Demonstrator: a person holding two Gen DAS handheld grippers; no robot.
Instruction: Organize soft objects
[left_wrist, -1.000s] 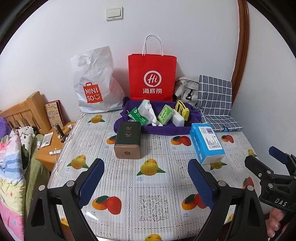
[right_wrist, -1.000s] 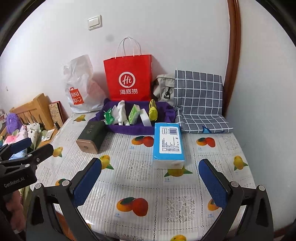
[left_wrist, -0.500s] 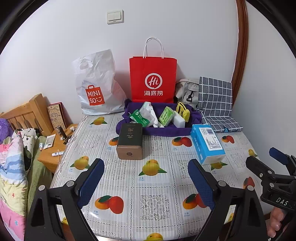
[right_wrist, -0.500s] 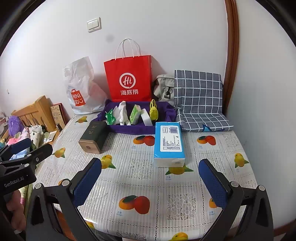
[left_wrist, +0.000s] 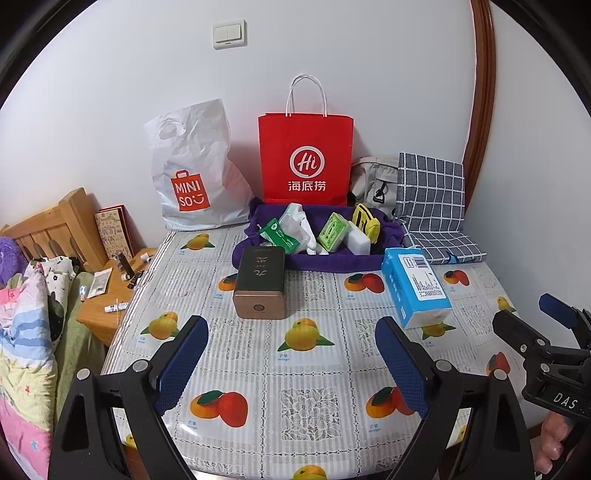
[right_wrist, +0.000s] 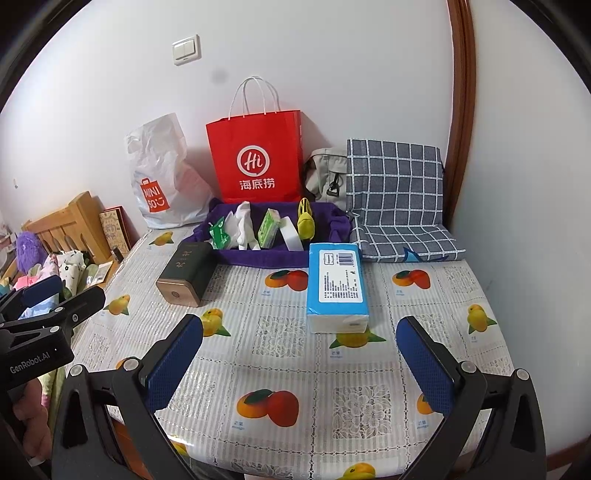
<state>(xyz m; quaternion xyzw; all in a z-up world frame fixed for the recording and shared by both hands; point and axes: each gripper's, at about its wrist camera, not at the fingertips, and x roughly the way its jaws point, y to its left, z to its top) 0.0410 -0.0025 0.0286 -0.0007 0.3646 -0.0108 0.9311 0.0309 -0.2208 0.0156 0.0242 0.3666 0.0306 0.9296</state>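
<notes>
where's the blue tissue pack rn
In the right wrist view, the blue tissue pack lies mid-table, just in front of the purple tray, right of the dark tin.

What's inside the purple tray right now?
In the purple tray: a green packet, white wipes pack, green tissue pack, white block, yellow pouch. Anything beneath them is covered.

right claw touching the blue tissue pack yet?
Apart. In the right wrist view the right claw stands open and empty, with bare fruit-print tablecloth showing between its fingertips and the blue plastic-wrapped tissue pack.

Left gripper (left_wrist: 291, 363) wide open, right gripper (right_wrist: 301, 363) wide open
</notes>
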